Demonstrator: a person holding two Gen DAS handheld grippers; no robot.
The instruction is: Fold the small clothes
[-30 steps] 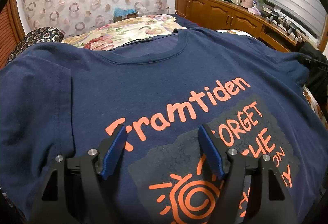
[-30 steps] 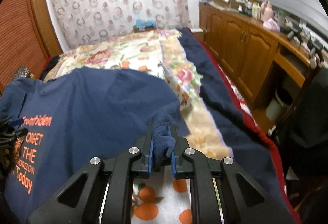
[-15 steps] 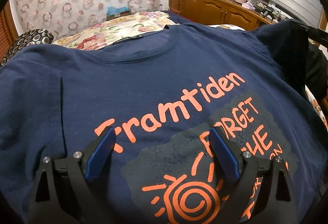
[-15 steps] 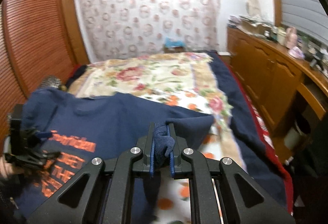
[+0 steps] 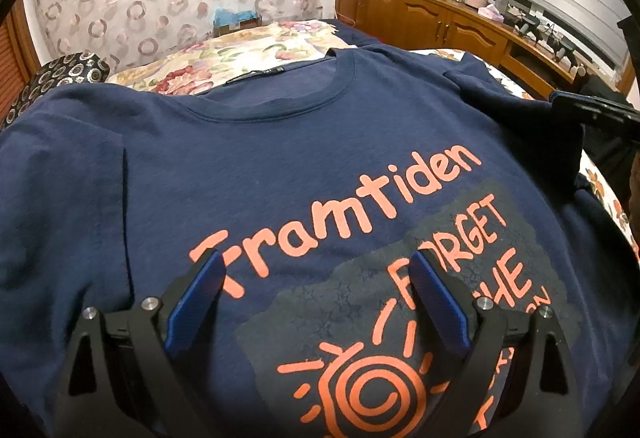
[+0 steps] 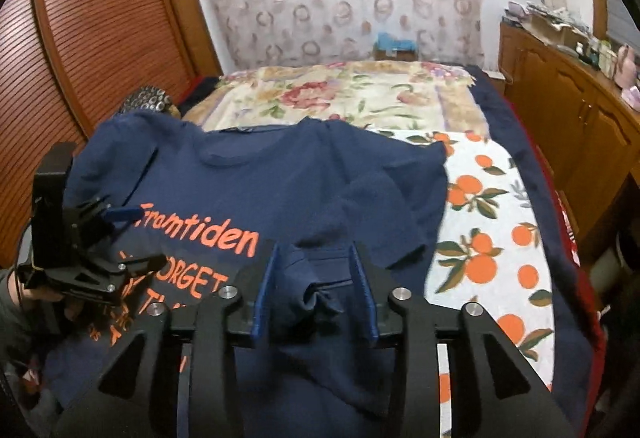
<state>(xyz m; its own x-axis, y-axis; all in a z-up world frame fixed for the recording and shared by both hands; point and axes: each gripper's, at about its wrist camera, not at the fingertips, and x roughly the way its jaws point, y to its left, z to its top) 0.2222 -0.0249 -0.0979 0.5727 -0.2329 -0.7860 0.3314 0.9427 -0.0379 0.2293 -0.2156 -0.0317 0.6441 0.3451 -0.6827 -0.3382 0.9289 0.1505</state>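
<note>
We have the navy T-shirt (image 6: 288, 181) spread face up on the bed (image 6: 488, 222), collar toward the far end, orange print showing. Our biggest worry is the whole shirt skewing: nothing pins it down, so any drag could slide it over the fruit-print sheet.

Next comes the right sleeve (image 6: 384, 205), brought inward over the body. It lies rumpled rather than flat, and it may spring open or leave a crooked edge once it is free.

The right gripper (image 6: 316, 270) has just been opening; its jaws now stand partly apart with bunched sleeve cloth between them, seemingly no longer squeezed. If the fabric catches on a pad as we pull away, the fold gets undone.

The left gripper (image 5: 316, 270) is spread wide above the chest print, pinching nothing, so it offers no anchor.
</note>
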